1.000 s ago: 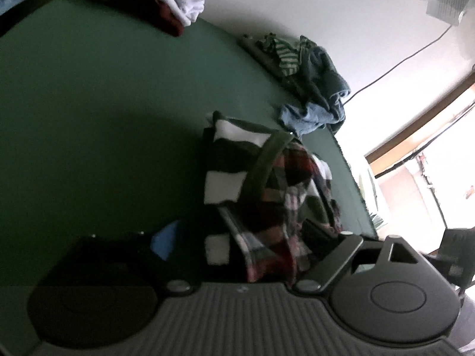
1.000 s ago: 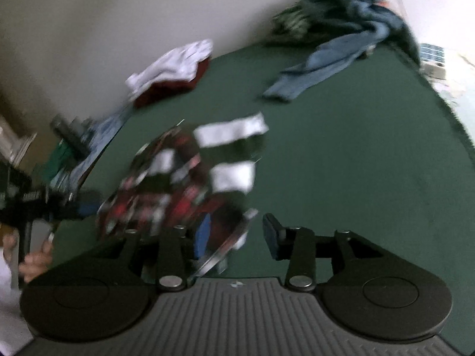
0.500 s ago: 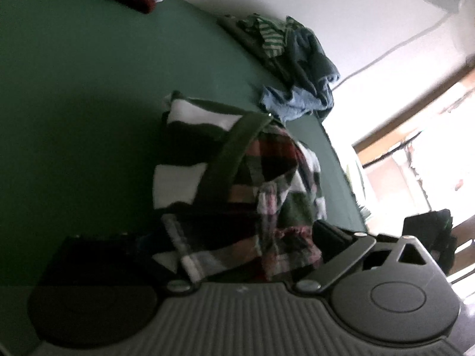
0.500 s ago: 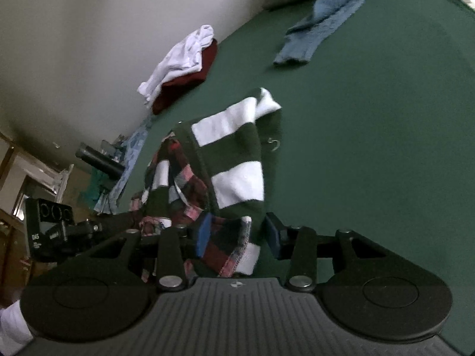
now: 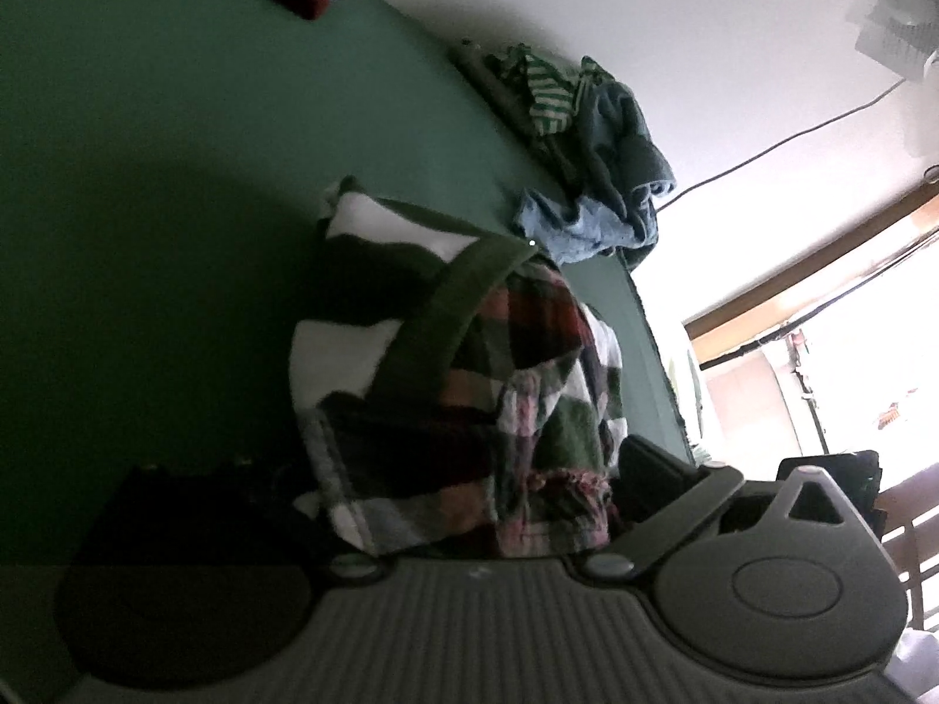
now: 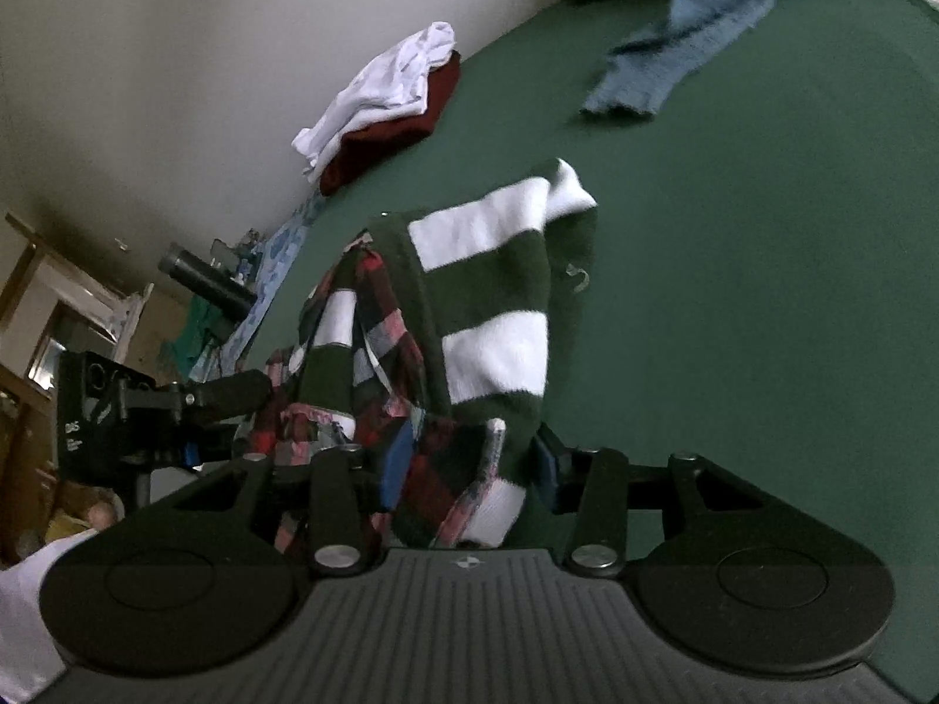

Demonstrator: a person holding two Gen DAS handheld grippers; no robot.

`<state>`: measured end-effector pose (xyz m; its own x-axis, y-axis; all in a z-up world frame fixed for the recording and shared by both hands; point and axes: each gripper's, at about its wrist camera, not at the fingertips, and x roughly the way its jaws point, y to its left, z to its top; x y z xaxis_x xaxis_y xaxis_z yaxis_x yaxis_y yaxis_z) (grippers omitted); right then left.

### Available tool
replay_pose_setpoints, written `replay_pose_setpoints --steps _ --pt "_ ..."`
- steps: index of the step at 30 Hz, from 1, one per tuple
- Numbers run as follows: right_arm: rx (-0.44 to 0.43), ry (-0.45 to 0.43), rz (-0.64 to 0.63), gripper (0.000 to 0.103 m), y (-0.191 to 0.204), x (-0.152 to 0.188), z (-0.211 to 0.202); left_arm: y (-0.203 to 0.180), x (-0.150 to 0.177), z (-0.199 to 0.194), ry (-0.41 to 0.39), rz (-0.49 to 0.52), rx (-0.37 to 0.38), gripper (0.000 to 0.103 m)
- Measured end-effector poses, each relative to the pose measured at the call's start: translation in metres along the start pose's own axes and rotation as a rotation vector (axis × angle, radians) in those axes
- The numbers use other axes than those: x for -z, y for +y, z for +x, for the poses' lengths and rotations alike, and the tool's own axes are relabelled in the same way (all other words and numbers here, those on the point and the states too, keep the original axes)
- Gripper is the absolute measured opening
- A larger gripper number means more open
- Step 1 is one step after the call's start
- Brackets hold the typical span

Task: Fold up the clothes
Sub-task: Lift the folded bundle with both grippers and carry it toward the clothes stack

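Observation:
A bunched garment of red plaid and dark green-and-white stripes (image 5: 458, 387) hangs between my two grippers above the green table (image 5: 147, 176). My left gripper (image 5: 469, 498) is shut on its plaid edge; the left finger is lost in shadow. In the right wrist view the same garment (image 6: 469, 317) droops from my right gripper (image 6: 463, 475), which is shut on its lower edge. The left gripper (image 6: 193, 405) shows at the left of that view, holding the far side of the garment.
A white cloth on a dark red one (image 6: 387, 111) lies at the table's far edge by the wall. A blue towel (image 6: 692, 41) and a heap of striped and grey-blue clothes (image 5: 593, 135) lie at another edge. A cable runs along the wall (image 5: 792, 141).
The garment has been lifted and drawn closer to both cameras. The right gripper has closed on its lower edge, and the views have tilted.

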<state>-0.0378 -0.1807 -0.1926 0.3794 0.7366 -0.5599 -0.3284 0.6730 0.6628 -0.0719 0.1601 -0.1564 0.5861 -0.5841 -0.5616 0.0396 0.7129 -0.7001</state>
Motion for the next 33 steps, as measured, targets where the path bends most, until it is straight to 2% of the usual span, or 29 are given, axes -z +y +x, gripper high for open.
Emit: replay_pose_setpoints --steps 3,7,12,16,19,23,27,30,33 --pt "0.007 -0.029 0.005 0.049 0.001 0.004 0.001 0.006 0.000 -0.001 -0.009 -0.039 0.025 0.102" --pt "-0.005 -0.005 0.027 0.047 -0.003 0.007 -0.004 0.016 0.001 -0.006 -0.017 -0.088 0.072 0.102" --pt "-0.017 0.007 0.028 0.047 -0.003 0.005 -0.003 0.016 -0.004 -0.001 0.013 -0.089 0.083 0.102" --pt "-0.031 -0.052 0.061 0.050 -0.004 0.002 0.008 0.017 -0.011 0.007 0.032 -0.098 0.092 0.101" --pt "-0.030 -0.073 0.094 0.047 -0.006 0.002 0.009 0.017 -0.009 0.007 0.014 -0.106 0.077 0.100" --pt "-0.024 -0.048 0.111 0.042 -0.007 0.003 0.004 0.017 -0.002 0.002 -0.018 -0.126 0.042 0.086" --pt "-0.003 -0.048 0.116 0.039 -0.002 0.003 0.002 0.016 0.002 -0.003 -0.041 -0.154 -0.012 0.063" --pt "-0.024 -0.064 0.133 0.037 0.000 -0.002 -0.001 0.006 -0.003 -0.006 -0.062 -0.132 -0.033 0.056" --pt "-0.056 -0.083 0.121 0.036 0.008 -0.014 -0.008 -0.006 -0.011 -0.011 -0.089 -0.115 -0.040 0.053"
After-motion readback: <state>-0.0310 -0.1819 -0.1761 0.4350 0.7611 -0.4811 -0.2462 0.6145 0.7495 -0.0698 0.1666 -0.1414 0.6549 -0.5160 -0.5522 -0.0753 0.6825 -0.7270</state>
